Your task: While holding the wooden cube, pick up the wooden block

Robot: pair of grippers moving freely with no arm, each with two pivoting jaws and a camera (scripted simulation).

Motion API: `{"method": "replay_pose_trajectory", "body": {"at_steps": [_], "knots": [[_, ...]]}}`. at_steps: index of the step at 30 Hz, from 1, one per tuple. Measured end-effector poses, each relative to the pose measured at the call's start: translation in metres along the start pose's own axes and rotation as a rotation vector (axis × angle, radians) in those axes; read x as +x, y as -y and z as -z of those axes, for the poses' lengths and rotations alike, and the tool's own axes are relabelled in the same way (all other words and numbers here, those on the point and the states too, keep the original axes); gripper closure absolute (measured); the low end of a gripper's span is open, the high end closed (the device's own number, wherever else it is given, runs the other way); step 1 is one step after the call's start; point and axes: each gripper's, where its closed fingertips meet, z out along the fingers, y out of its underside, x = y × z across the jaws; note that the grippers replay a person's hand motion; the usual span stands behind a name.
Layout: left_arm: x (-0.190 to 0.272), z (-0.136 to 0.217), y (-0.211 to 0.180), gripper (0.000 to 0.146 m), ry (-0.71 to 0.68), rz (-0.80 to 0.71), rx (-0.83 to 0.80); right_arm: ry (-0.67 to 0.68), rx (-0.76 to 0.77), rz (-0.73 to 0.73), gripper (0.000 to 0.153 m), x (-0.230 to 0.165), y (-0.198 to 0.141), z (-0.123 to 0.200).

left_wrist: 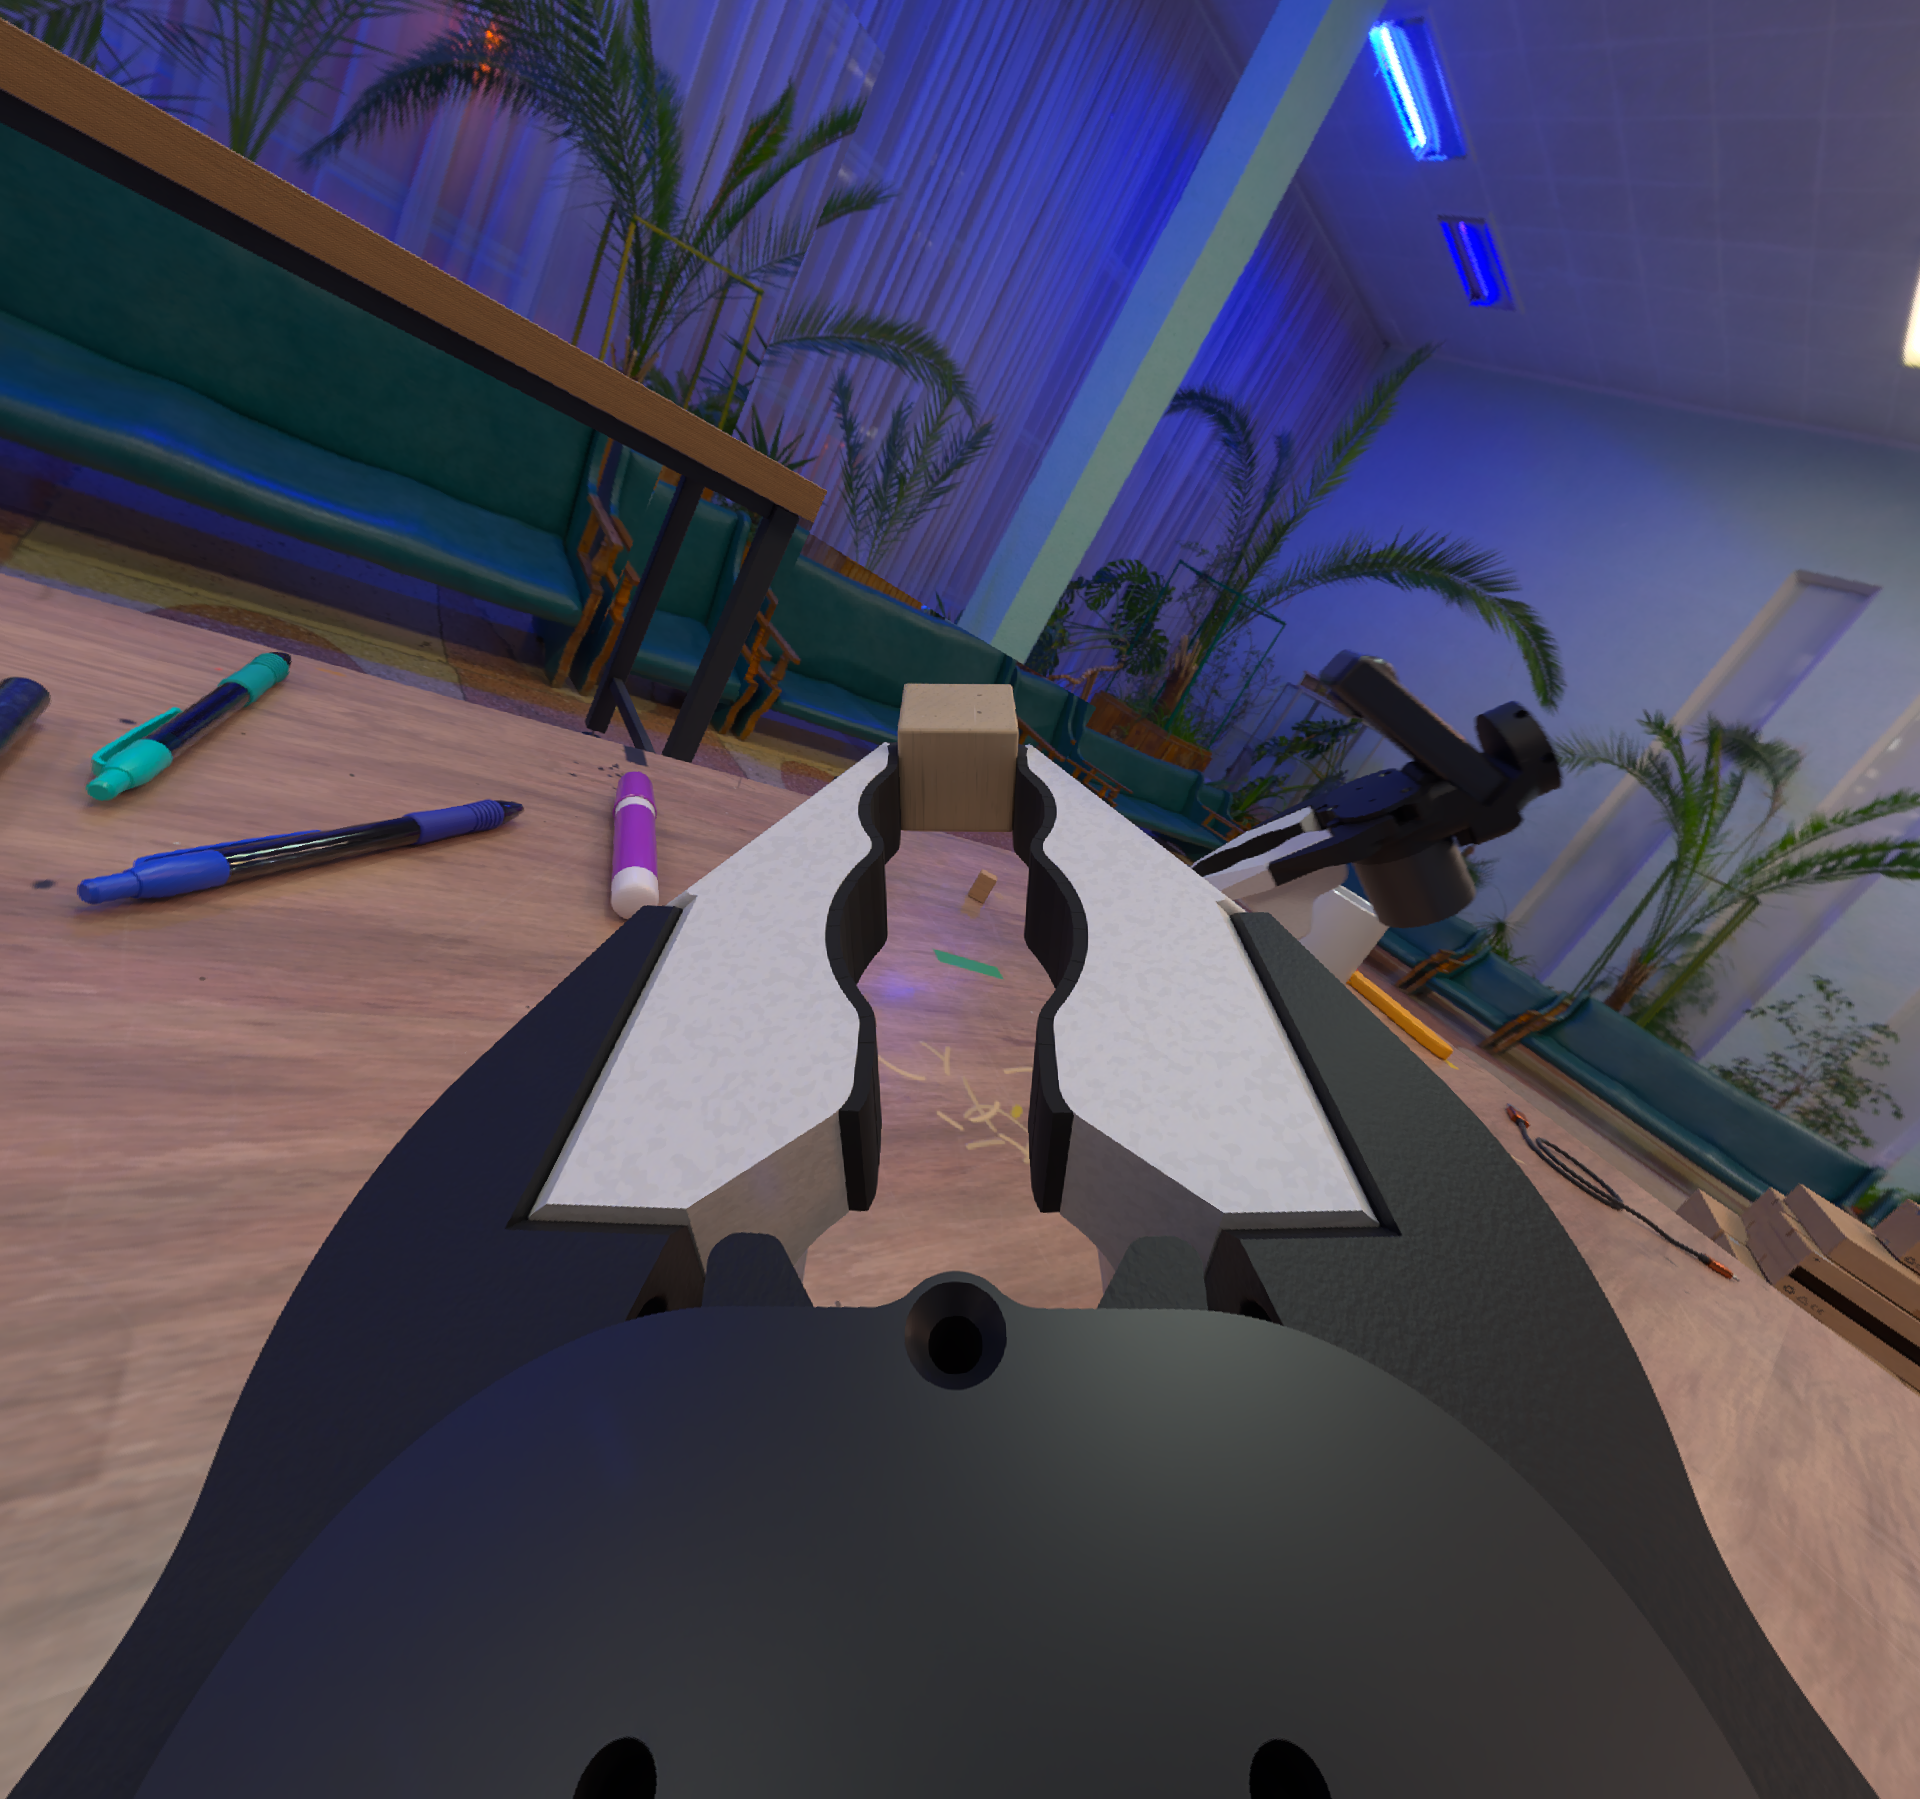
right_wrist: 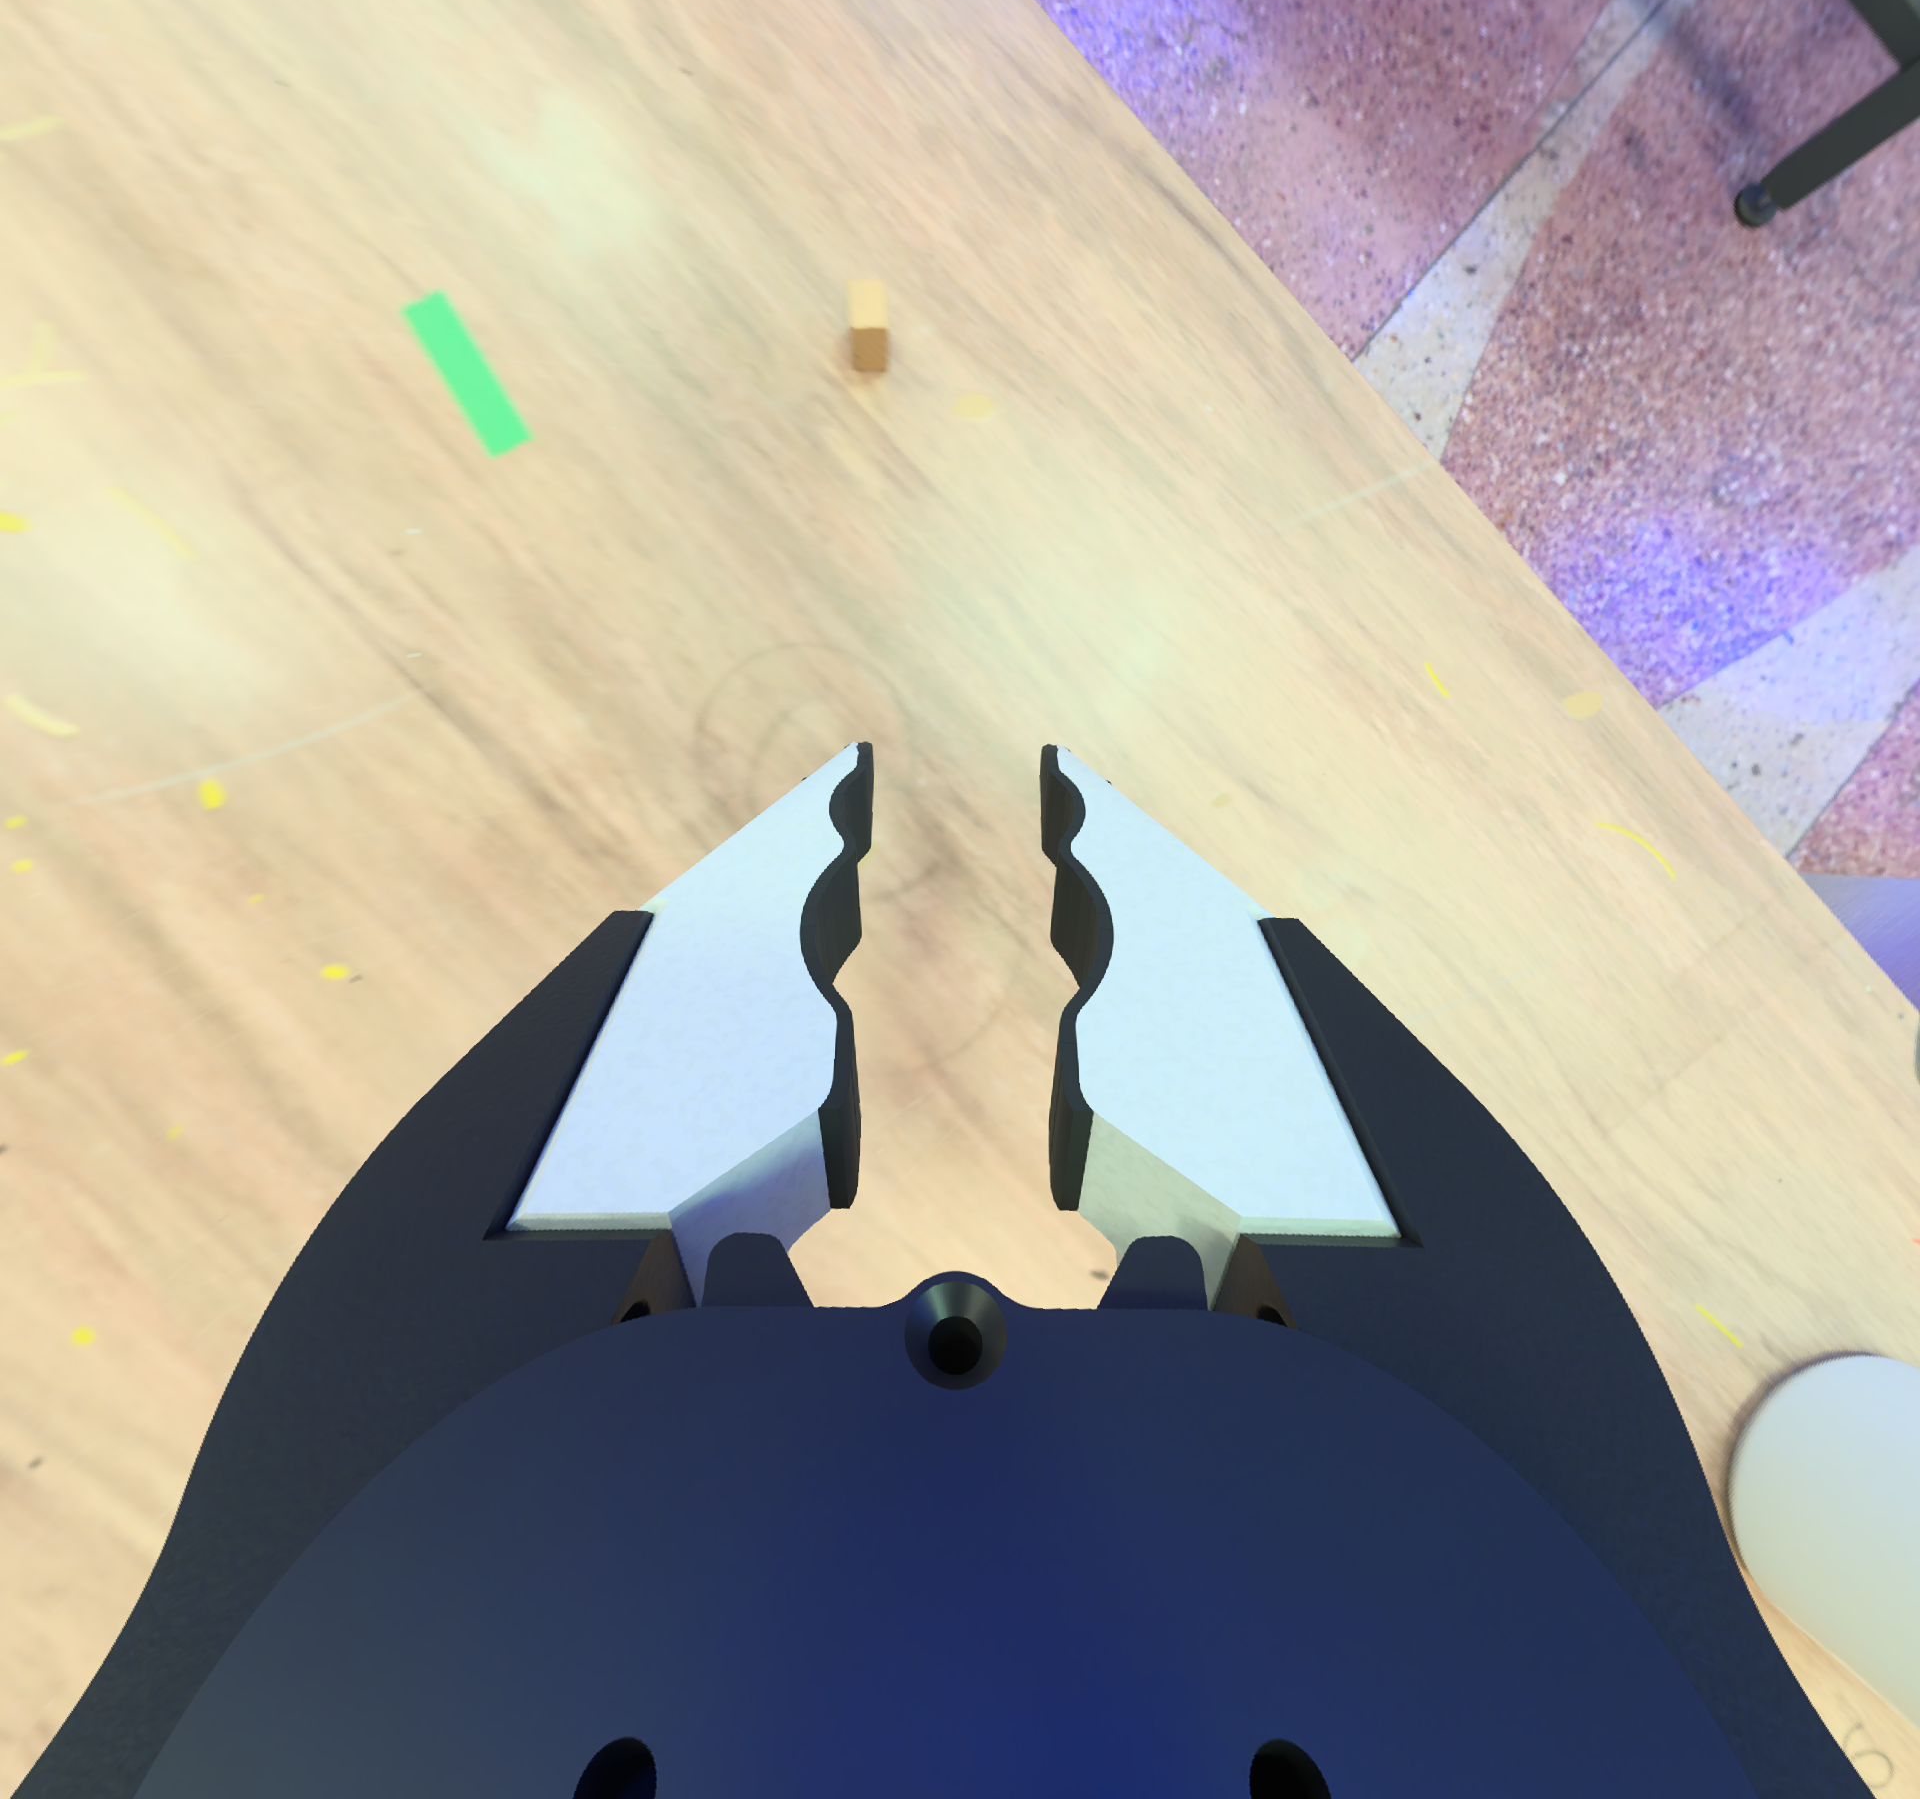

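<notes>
My left gripper (left_wrist: 956,773) is shut on a pale wooden cube (left_wrist: 956,757), held at the fingertips above the wooden table (left_wrist: 312,1074). A small wooden block (left_wrist: 981,885) lies on the table beyond it; in the right wrist view the block (right_wrist: 867,326) lies ahead of my right gripper (right_wrist: 956,762), near the table's right edge. The right gripper is open and empty, above the table and well short of the block. It also shows in the left wrist view (left_wrist: 1288,850), far right.
A green strip (right_wrist: 465,374) lies left of the block. A teal marker (left_wrist: 187,726), a blue pen (left_wrist: 301,850) and a purple marker (left_wrist: 634,840) lie at left. A yellow pencil (left_wrist: 1397,1014), a cable (left_wrist: 1600,1188) and cardboard boxes (left_wrist: 1829,1250) are at right. A white disc (right_wrist: 1839,1500) sits near the table edge.
</notes>
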Motion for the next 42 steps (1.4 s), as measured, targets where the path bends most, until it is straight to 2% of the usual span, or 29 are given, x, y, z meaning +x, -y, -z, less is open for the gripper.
{"method": "replay_pose_trajectory", "body": {"at_steps": [4,7,10,13,17,21,27,31,35,38,42], "knots": [[0.000,0.000,-0.001,0.126,0.004,-0.004,-0.005,0.052,0.008,-0.089,0.125,0.014,0.005,-0.027],[-0.002,0.000,-0.002,0.126,0.010,-0.005,-0.008,0.144,0.092,-0.146,0.126,0.005,0.033,-0.040],[-0.003,-0.001,-0.005,0.126,0.008,0.003,-0.020,0.170,0.134,-0.173,0.127,-0.001,0.063,-0.057],[-0.004,-0.001,-0.007,0.126,0.012,-0.006,-0.029,0.174,0.133,-0.117,0.128,-0.006,0.078,-0.079],[-0.007,0.002,-0.004,0.126,0.027,-0.010,-0.020,0.180,0.040,-0.053,0.131,-0.019,0.073,-0.101],[-0.010,0.002,-0.006,0.126,0.021,0.017,-0.016,0.159,0.016,0.000,0.143,-0.024,0.070,-0.108],[-0.011,0.001,-0.008,0.126,0.021,0.020,-0.027,0.161,0.106,-0.034,0.144,-0.014,0.075,-0.088],[-0.011,0.003,-0.005,0.126,0.024,0.021,-0.013,0.057,0.088,-0.055,0.144,0.028,0.049,-0.055],[-0.011,0.002,-0.005,0.126,0.021,0.027,-0.006,-0.074,-0.167,-0.170,0.144,0.083,-0.024,-0.021],[-0.009,-0.001,-0.009,0.126,0.012,0.035,-0.016,-0.106,-0.278,-0.235,0.144,0.100,-0.064,-0.003],[-0.006,-0.004,-0.012,0.126,0.005,0.029,-0.030,-0.141,-0.345,-0.182,0.144,0.103,-0.090,-0.004]]}}
